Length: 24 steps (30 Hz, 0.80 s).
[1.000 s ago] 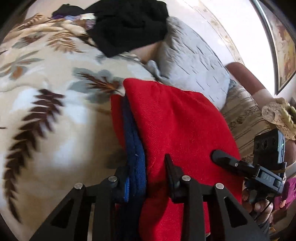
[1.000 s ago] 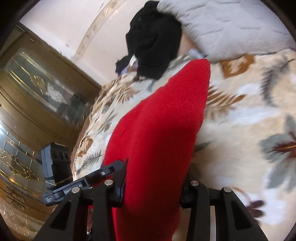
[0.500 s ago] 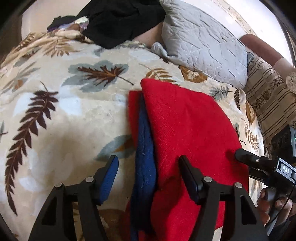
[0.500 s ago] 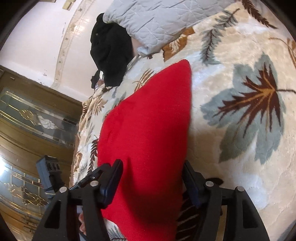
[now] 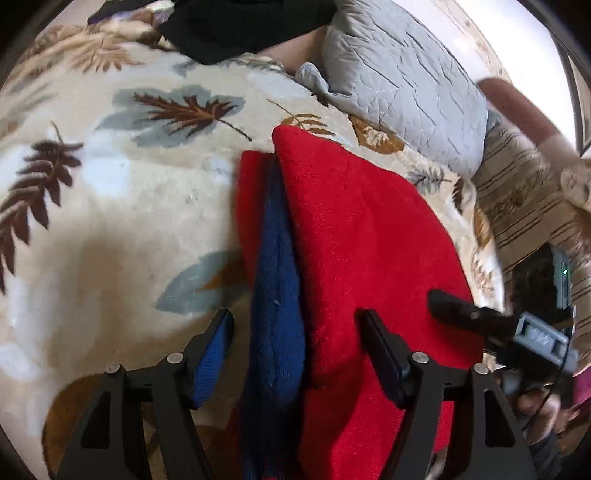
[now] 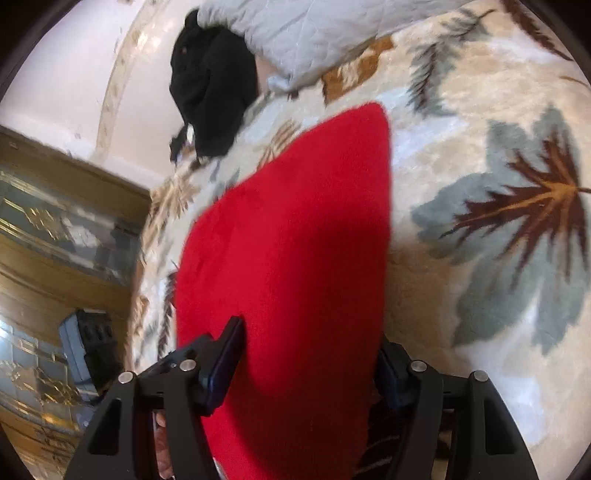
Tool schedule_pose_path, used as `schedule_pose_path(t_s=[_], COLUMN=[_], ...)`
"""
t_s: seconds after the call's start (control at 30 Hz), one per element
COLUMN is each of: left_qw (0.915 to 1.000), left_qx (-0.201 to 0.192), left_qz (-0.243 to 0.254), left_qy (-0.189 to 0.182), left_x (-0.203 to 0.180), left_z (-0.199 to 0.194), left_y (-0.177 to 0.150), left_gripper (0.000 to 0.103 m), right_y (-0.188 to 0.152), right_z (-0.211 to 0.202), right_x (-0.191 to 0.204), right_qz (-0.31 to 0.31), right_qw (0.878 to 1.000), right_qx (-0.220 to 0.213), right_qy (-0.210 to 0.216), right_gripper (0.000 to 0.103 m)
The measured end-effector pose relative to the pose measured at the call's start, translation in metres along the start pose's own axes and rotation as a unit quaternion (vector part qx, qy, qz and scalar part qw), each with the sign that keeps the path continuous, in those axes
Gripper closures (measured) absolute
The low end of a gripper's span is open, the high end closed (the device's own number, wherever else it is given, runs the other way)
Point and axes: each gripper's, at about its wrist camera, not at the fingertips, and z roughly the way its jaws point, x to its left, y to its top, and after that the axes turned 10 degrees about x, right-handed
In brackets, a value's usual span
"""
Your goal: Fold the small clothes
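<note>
A red knitted garment point(image 5: 369, 251) lies folded on the leaf-patterned blanket point(image 5: 110, 221), with a blue knitted layer point(image 5: 277, 295) showing along its left edge. My left gripper point(image 5: 299, 332) is open, its fingers either side of the blue edge, just above the cloth. In the right wrist view the same red garment point(image 6: 295, 258) fills the middle. My right gripper point(image 6: 310, 350) is open over its near end, one finger on the red cloth, the other at its right edge. The right gripper also shows in the left wrist view point(image 5: 461, 314).
A grey quilted pillow point(image 5: 406, 81) and a pile of black clothes point(image 5: 240, 26) lie at the far side of the bed. A striped cushion point(image 5: 524, 199) sits at the right. A wooden cabinet with glass doors point(image 6: 55, 229) stands beyond the bed.
My left gripper has let go of the blue-and-red edge and opened wide. Both grippers have pulled back a little and the garment now lies flat on the blanket.
</note>
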Motion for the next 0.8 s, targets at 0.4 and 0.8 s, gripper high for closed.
schedule_pose_path(t_s=[0.4,0.8], left_qw=[0.9962,0.9945], left_qx=[-0.066,-0.059], left_qz=[0.053,0.055], left_qy=[-0.017,0.067], left_x=[-0.054,-0.052], left_z=[-0.029,-0.022], left_y=[0.033,0.006], left_gripper=[0.066,0.036], right_y=[0.035,-0.007], right_z=[-0.067,-0.083], right_x=[0.026,0.007], right_qz=[-0.074,-0.045], right_qw=[0.994,0.989], right_qx=[-0.07,-0.122], right_qy=[-0.029,-0.074], right_gripper=[0.058,0.044])
